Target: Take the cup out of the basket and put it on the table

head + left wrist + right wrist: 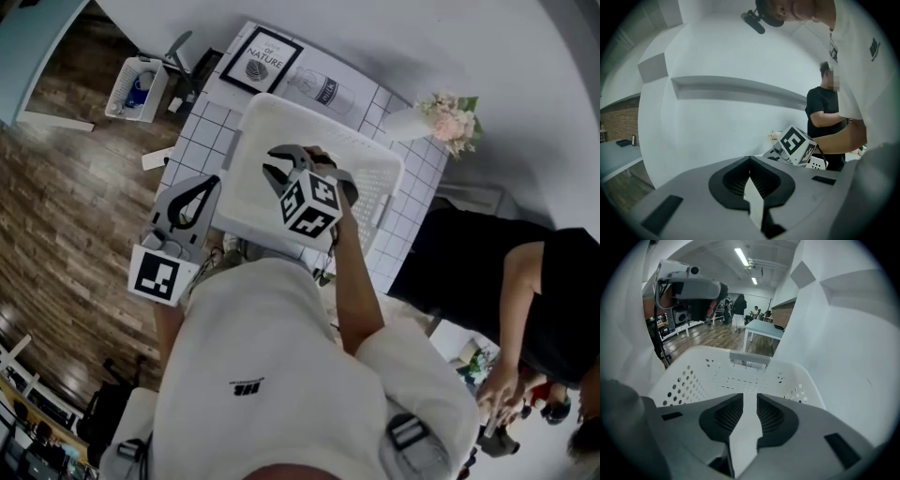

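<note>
A: Checking the cup first, where is it?
B: Can't tell, no view shows it. The basket (375, 173) sits on the table (208, 131), white with perforated walls. What shows of its inside is plain white, and the right gripper (274, 169) covers part of it in the head view.
A: Right gripper state?
B: Over the basket, pointing in. Fingers a narrow gap apart, nothing between the pads, only the basket's far wall beyond them.
A: Left gripper (212, 184)?
B: Just beside the basket's left side. Fingers together at the tips, holding nothing. Its view looks at a white wall (717, 56), with the right gripper's marker cube (797, 144) off to the right.
A: Around that?
B: Behind the basket on the table are a framed print (261, 61) and flowers (452, 117). A person in black (487, 272) stands at the table's right side. Far off on the wood floor (66, 206) is a small bin (136, 89) with something blue inside, too small to name.
</note>
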A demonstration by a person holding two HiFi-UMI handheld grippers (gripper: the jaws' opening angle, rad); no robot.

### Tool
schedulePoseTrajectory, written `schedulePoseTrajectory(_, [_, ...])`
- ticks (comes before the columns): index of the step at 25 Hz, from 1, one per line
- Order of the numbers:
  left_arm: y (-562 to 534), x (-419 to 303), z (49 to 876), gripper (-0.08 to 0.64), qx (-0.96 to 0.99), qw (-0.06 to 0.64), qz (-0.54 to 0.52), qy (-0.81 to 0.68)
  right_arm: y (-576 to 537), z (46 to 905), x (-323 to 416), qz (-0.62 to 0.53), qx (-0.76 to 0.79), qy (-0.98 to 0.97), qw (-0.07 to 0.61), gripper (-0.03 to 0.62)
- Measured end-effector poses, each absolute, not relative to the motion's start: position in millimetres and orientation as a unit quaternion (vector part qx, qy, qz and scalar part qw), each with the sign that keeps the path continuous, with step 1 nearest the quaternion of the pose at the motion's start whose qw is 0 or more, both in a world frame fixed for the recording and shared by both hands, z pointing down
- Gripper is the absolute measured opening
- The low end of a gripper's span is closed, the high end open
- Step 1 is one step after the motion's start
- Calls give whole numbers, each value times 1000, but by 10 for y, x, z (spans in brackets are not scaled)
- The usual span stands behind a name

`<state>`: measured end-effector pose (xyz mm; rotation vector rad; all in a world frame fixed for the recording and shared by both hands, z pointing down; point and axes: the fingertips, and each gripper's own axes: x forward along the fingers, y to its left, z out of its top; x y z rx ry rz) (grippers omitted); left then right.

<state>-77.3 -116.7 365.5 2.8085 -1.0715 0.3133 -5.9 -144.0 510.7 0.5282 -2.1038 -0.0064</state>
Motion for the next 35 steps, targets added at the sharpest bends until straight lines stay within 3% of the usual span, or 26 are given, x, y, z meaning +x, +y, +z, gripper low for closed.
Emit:
schedulePoseTrajectory(15, [-1266, -526, 3889, 9, 929, 19, 169, -329, -1477, 5735, -93, -23, 146, -825, 545, 121])
schedulePoseTrajectory(35, [-1231, -585, 3985, 8, 919, 21, 192, -345, -1575, 6274, -117, -60, 104, -791, 600, 127])
